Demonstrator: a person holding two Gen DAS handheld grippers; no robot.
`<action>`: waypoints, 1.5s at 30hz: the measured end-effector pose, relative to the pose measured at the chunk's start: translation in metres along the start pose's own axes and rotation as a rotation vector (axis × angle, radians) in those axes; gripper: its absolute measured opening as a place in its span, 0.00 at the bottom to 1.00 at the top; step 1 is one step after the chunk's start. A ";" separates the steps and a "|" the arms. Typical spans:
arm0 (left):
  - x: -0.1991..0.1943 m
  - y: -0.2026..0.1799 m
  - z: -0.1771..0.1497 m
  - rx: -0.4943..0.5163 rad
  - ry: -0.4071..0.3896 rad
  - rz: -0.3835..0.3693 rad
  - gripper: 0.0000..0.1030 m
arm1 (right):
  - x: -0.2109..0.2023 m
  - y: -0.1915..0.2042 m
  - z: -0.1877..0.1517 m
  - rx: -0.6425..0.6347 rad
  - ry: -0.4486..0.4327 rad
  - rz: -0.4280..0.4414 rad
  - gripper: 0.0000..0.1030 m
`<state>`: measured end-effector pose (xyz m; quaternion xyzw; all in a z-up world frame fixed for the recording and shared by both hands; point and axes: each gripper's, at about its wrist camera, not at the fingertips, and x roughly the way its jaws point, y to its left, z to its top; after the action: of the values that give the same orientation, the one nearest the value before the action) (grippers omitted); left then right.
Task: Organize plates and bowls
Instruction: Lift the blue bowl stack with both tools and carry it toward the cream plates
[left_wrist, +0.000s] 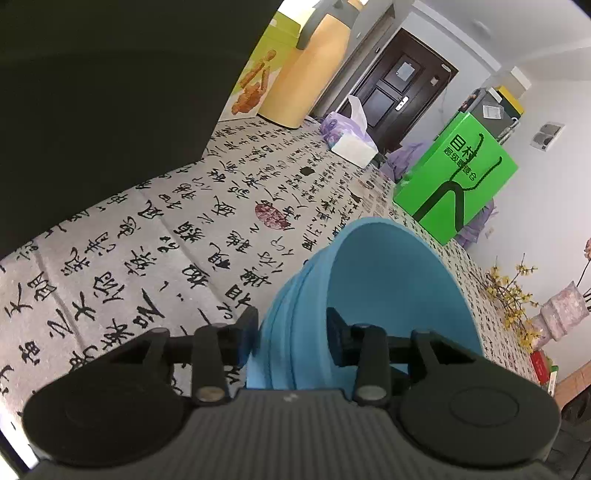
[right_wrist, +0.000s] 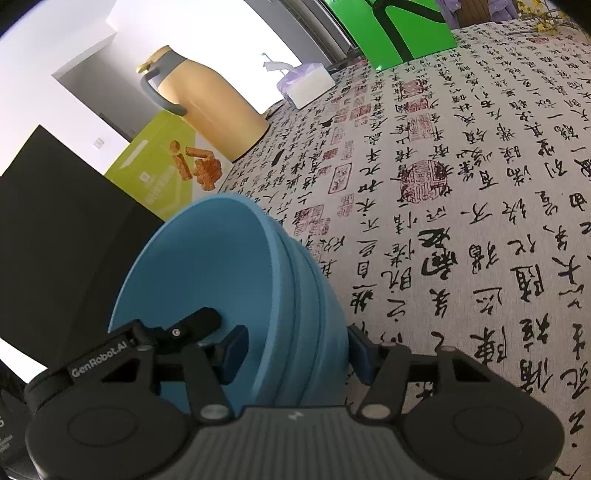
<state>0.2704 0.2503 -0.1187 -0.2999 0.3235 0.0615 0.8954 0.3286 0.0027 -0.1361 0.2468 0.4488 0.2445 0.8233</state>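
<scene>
In the left wrist view, the left gripper (left_wrist: 291, 332) straddles the rim of a stack of nested sky-blue plastic bowls (left_wrist: 388, 288), one finger outside the wall and one inside the top bowl. The outer pad seems to meet the wall, but the view does not settle whether the inner pad presses on it. The stack sits on a table under a cream tablecloth printed with black calligraphy (left_wrist: 147, 258). A large black box (left_wrist: 92, 110) fills the upper left, close beside the stack's path on that side. Farther back stand a yellow thermos jug with a grey handle (left_wrist: 310, 66), a purple tissue pack (left_wrist: 347, 136) and a bright green carton (left_wrist: 458, 177); yellow flower sprigs (left_wrist: 509, 295) lie at the right edge.

In the right wrist view, the right gripper (right_wrist: 295, 350) brackets the opposite rim of the same bowls (right_wrist: 221, 277), inner pad (right_wrist: 232, 350) against the inside wall and outer pad by the outer rims, so it appears to pinch the stack. The black box (right_wrist: 55, 221) stands just behind the bowls, with a lime-green snack carton (right_wrist: 162, 173) and the thermos (right_wrist: 210, 107) beyond. The other gripper's finger (right_wrist: 195, 325) shows inside the bowl.
</scene>
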 end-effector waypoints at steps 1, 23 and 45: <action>0.000 0.000 0.000 -0.003 -0.001 0.001 0.37 | 0.000 0.000 0.000 0.002 0.000 0.001 0.55; -0.015 -0.008 -0.001 0.010 -0.031 0.008 0.37 | -0.010 0.002 0.000 0.012 0.005 0.026 0.51; -0.061 -0.050 -0.014 0.065 -0.095 -0.013 0.37 | -0.065 -0.005 -0.004 0.016 -0.039 0.081 0.51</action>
<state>0.2302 0.2066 -0.0648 -0.2695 0.2807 0.0593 0.9193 0.2947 -0.0404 -0.1012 0.2763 0.4241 0.2691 0.8194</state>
